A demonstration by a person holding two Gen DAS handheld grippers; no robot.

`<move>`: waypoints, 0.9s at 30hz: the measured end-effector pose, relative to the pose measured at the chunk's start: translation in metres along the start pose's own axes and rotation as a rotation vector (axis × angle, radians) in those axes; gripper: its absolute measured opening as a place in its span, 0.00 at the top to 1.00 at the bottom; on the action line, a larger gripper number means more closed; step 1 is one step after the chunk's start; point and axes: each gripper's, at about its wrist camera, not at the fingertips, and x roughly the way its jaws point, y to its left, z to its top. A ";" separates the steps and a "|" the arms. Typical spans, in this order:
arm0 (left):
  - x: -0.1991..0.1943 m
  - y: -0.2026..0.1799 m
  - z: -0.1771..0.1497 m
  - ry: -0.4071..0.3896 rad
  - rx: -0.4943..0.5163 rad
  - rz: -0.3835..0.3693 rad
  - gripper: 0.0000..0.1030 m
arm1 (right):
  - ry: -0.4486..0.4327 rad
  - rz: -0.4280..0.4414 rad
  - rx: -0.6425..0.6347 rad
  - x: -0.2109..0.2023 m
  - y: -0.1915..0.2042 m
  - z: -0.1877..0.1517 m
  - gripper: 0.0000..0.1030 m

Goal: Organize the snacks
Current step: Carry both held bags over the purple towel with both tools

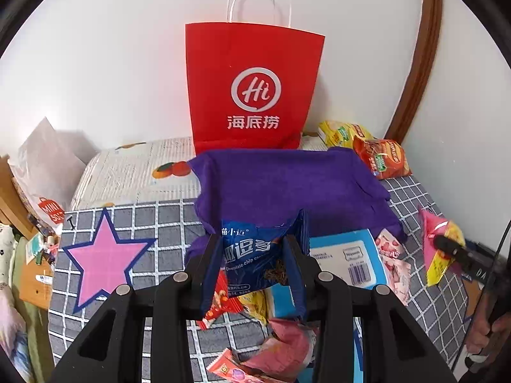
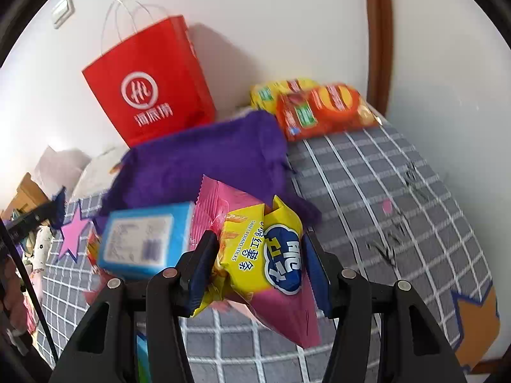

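My left gripper (image 1: pixel 254 255) is shut on a blue chocolate chip cookie packet (image 1: pixel 255 255) and holds it above a pile of snacks (image 1: pixel 281 344) on the checked bedcover. My right gripper (image 2: pixel 260 261) is shut on a pink and yellow sweet potato sticks packet (image 2: pixel 265 255), lifted above the bedcover; it also shows in the left wrist view (image 1: pixel 442 249). A purple cloth (image 1: pixel 287 185) lies in front of a red paper bag (image 1: pixel 252 86) that stands against the wall. An orange chip bag (image 2: pixel 322 111) and a yellow one (image 2: pixel 274 92) lie at the back right.
A light blue box (image 2: pixel 143 239) lies beside the purple cloth. A pink strawberry packet (image 1: pixel 392 255) lies right of the box. A pink star (image 1: pixel 102 255) marks the grey checked bedcover (image 2: pixel 399 191). Cardboard boxes and clutter (image 1: pixel 28 223) stand off the bed's left edge.
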 end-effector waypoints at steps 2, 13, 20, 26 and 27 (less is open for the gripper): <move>0.002 0.001 0.004 0.000 0.000 0.001 0.64 | -0.012 0.009 -0.012 -0.001 0.007 0.012 0.47; 0.027 0.000 0.041 -0.001 0.006 0.026 0.64 | -0.088 0.092 -0.071 0.005 0.046 0.075 0.47; 0.062 0.000 0.066 0.019 0.013 0.029 0.64 | -0.094 0.125 -0.105 0.036 0.062 0.112 0.47; 0.096 0.001 0.082 0.042 0.023 0.032 0.64 | -0.074 0.135 -0.122 0.073 0.067 0.134 0.48; 0.102 0.001 0.085 0.046 0.023 0.033 0.64 | -0.072 0.136 -0.124 0.076 0.068 0.136 0.48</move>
